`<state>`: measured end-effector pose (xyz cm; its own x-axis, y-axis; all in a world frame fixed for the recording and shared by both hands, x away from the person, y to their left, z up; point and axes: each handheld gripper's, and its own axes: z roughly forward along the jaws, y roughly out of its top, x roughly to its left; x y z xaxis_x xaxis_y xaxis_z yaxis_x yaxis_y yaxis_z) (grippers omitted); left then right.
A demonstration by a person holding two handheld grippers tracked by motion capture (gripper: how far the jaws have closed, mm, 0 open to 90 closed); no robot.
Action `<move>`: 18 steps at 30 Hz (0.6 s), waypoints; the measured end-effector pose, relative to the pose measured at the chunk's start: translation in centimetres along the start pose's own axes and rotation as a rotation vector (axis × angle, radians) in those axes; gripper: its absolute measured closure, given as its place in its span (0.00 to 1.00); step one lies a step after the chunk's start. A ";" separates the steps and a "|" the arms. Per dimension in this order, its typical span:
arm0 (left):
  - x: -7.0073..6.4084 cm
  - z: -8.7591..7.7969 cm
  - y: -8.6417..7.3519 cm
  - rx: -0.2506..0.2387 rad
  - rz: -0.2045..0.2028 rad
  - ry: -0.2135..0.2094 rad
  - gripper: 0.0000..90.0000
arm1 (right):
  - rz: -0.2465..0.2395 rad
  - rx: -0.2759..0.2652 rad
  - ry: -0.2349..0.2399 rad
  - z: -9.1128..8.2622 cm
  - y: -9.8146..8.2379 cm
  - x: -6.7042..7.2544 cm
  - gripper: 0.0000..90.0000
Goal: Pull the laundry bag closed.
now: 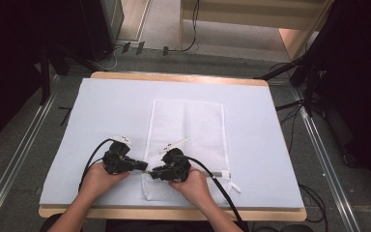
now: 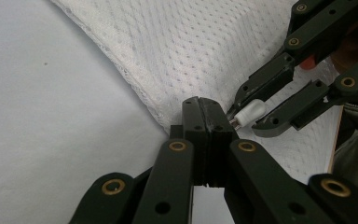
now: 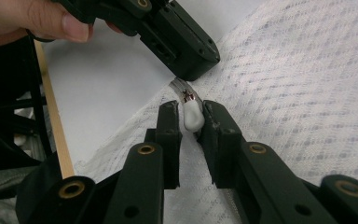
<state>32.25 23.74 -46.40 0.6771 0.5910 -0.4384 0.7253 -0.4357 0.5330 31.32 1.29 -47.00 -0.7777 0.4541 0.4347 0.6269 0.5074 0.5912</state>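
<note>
So the big stuff first: a table (image 1: 265, 83) covered with a pale blue mat (image 1: 116, 106), and a white mesh laundry bag (image 1: 188, 130) laid flat on it, lengthwise away from the person, near the middle.

Down at the bag's near left corner, the two grippers are brought nose to nose. The left gripper (image 2: 206, 109) is clamped fully closed, and the mesh edge beside the zipper end looks to be pinched in it, bracing the corner. The right gripper (image 3: 189, 116) is closed down narrow around the small white zipper pull (image 3: 192, 117), with the pads pressing on both sides of it.

As for progress: the grab stage looks done, both holds are set. The actual zipper travel seems not started yet, since the pull is parked right at the corner. Whether it's meant to be opened or closed can't be told from here.
</note>
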 end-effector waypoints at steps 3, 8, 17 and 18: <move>0.0 0.0 0.0 0.001 -0.001 0.001 1.00 | 0.000 -0.006 0.004 0.3 0.0 0.0 0.93; -0.1 -0.2 0.1 0.011 -0.007 -0.010 1.00 | -0.057 -0.019 -0.023 0.3 0.0 0.2 0.98; -0.5 -0.3 0.0 0.028 -0.002 -0.016 1.00 | -0.071 -0.020 -0.039 0.3 -0.1 0.5 0.98; -0.5 -0.3 0.0 0.028 -0.002 -0.016 1.00 | -0.069 -0.019 -0.040 0.3 -0.1 0.5 0.98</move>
<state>31.93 23.67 -45.94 0.6771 0.5813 -0.4513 0.7301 -0.4535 0.5112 30.93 1.72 -47.06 -0.8164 0.4474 0.3653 0.5704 0.5252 0.6316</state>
